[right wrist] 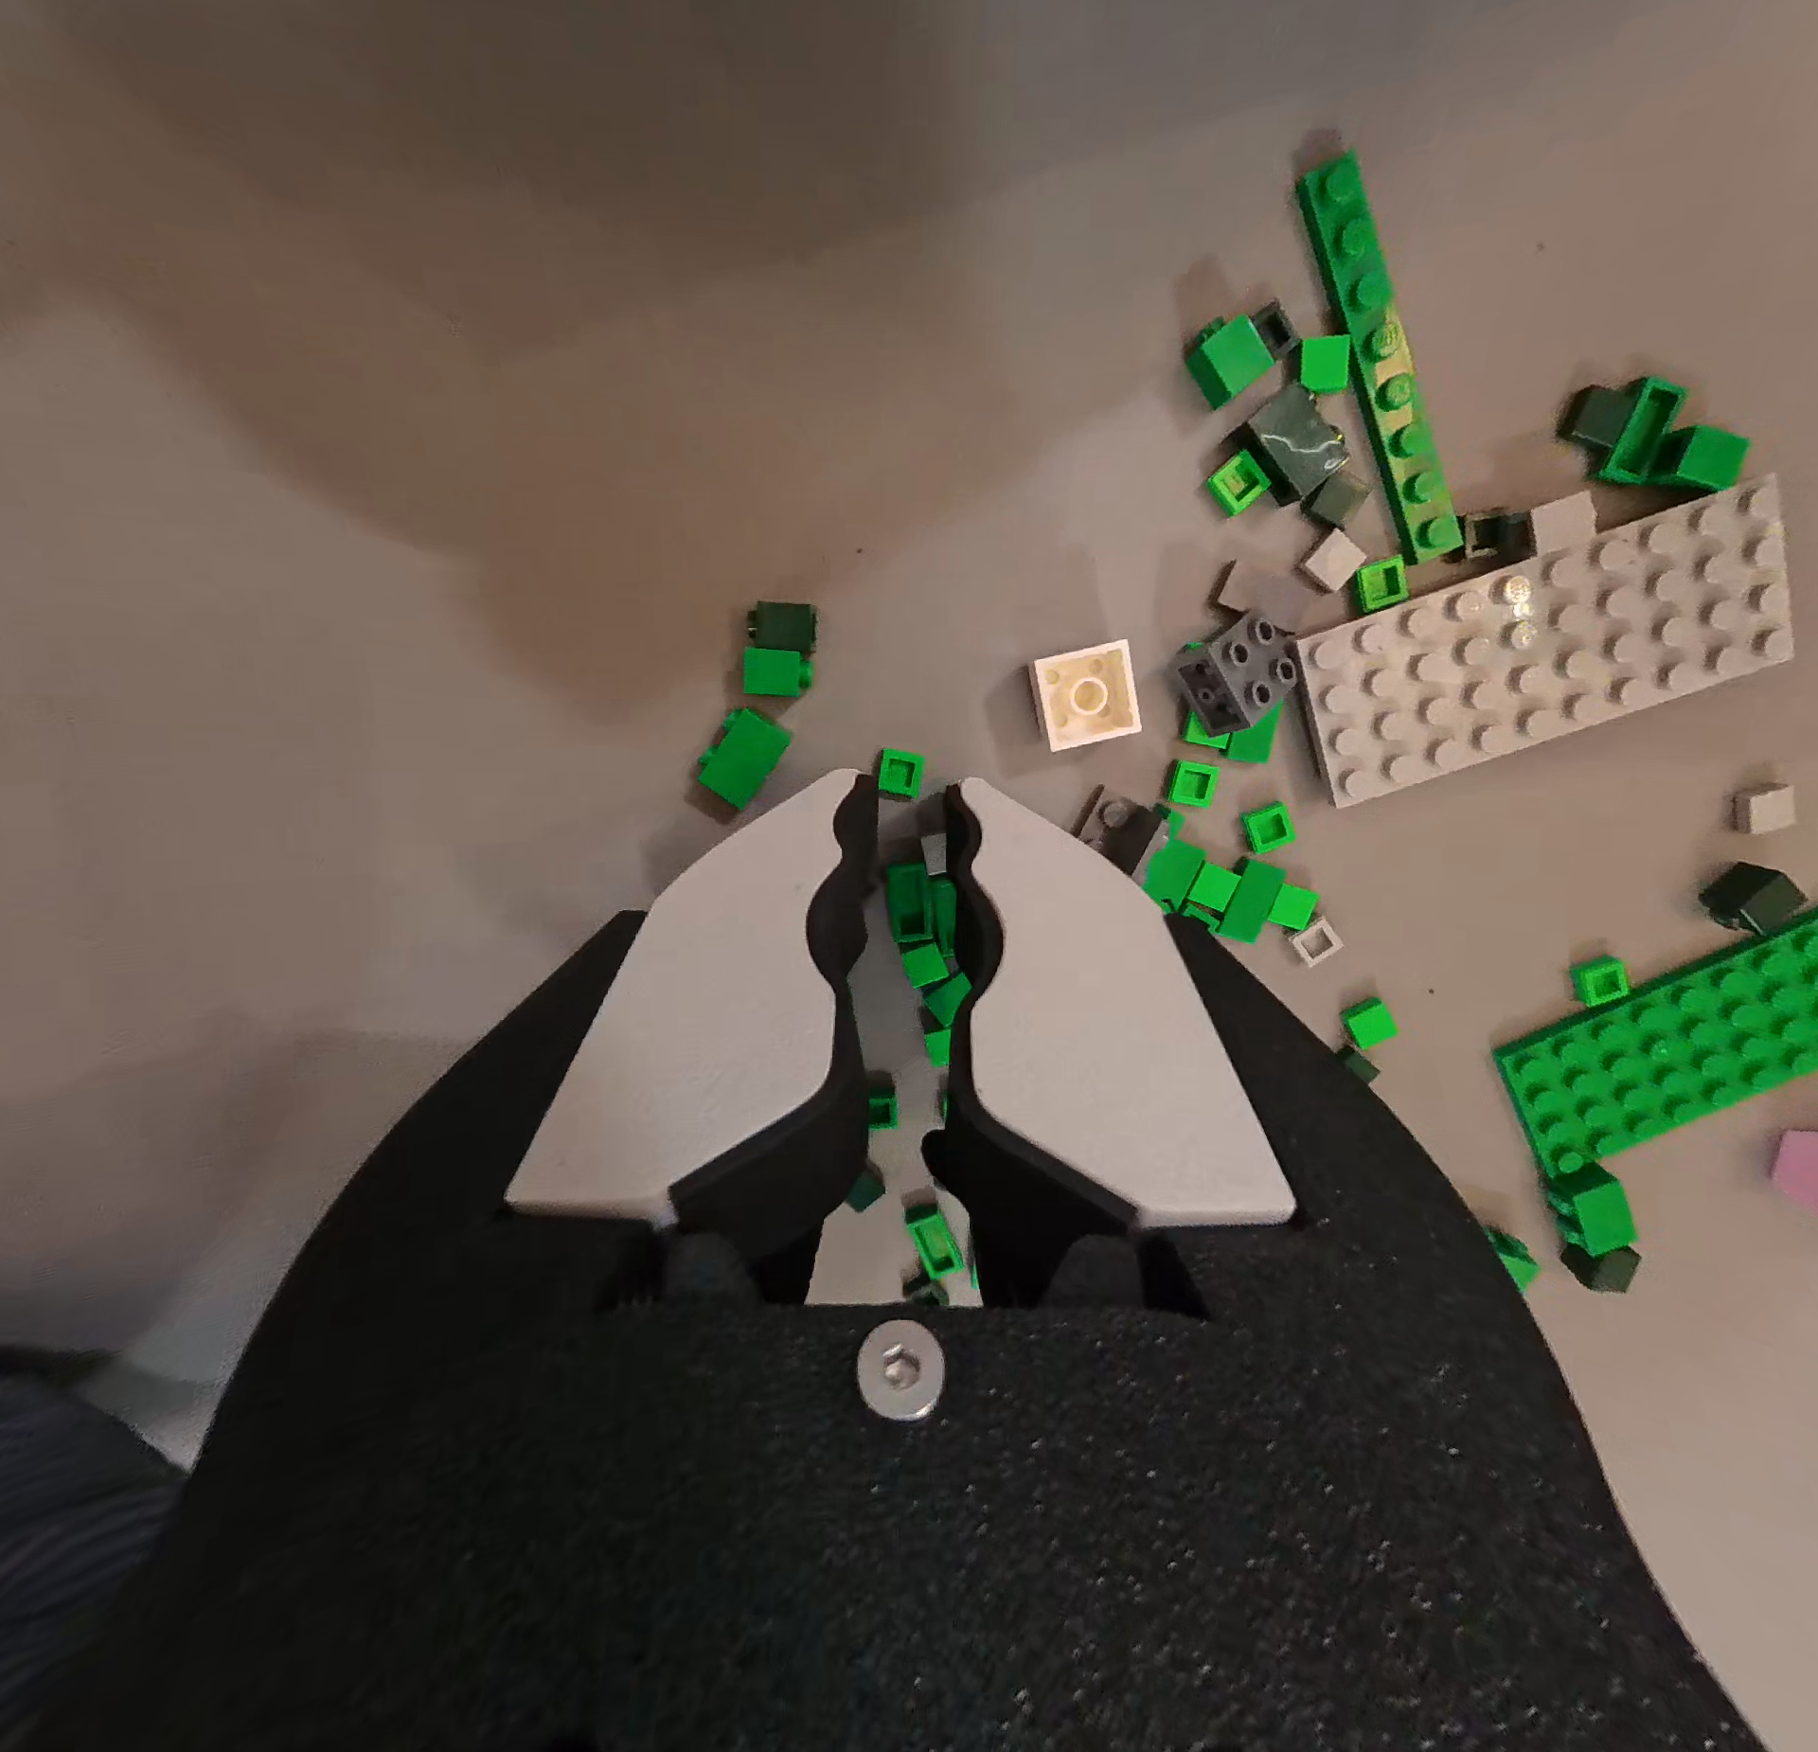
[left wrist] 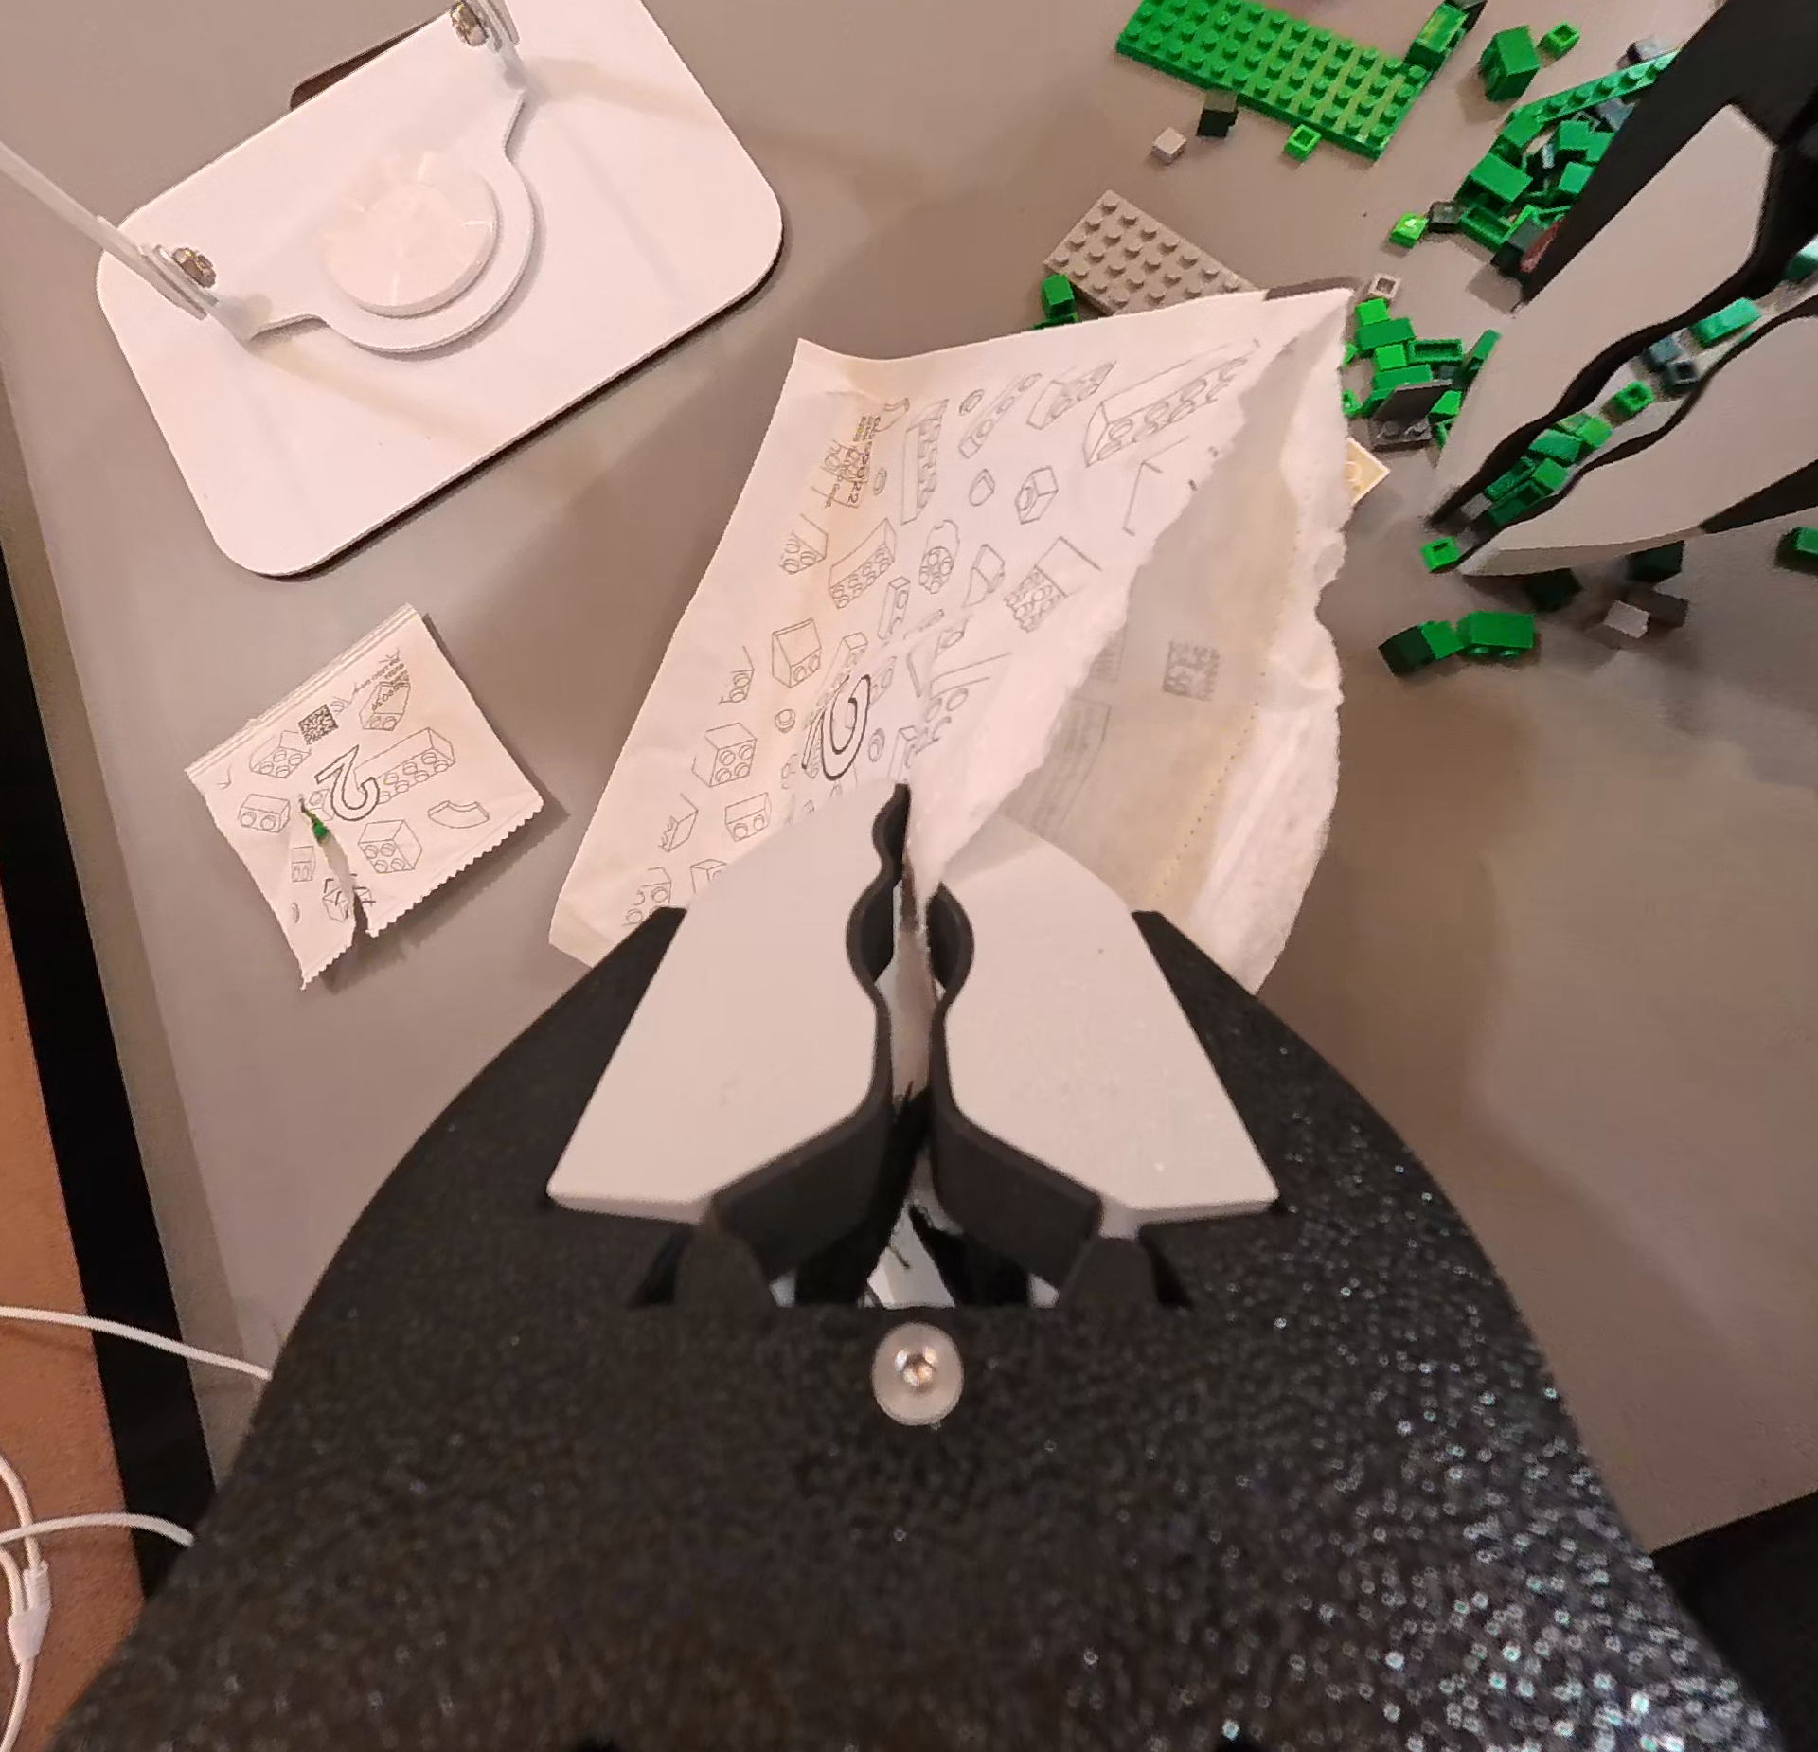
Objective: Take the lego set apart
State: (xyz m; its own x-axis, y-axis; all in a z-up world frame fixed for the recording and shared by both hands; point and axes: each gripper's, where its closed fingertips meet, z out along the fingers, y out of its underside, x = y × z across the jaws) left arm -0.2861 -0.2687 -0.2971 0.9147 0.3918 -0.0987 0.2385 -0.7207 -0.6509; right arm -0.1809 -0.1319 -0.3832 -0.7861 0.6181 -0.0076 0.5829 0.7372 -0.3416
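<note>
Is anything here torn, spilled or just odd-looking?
Yes. The big paper bag clamped in the left gripper is ripped open with ragged edges, and the small paper bag beside it is torn too. Loose green bricks lie scattered.

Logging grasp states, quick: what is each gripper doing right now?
Left gripper: shut on the torn paper bag.
Right gripper: jaws slightly apart over loose green bricks, gripping nothing.

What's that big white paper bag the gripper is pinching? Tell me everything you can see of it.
The paper bag is white, thin and crumpled, printed with black outline drawings of bricks. One end is torn open with a ragged edge, showing its pale inside. The left gripper is shut on the torn edge, lifting that part while the rest seems to rest on the grey table. Its far corner overlaps a grey plate, beside loose green bricks.
</note>
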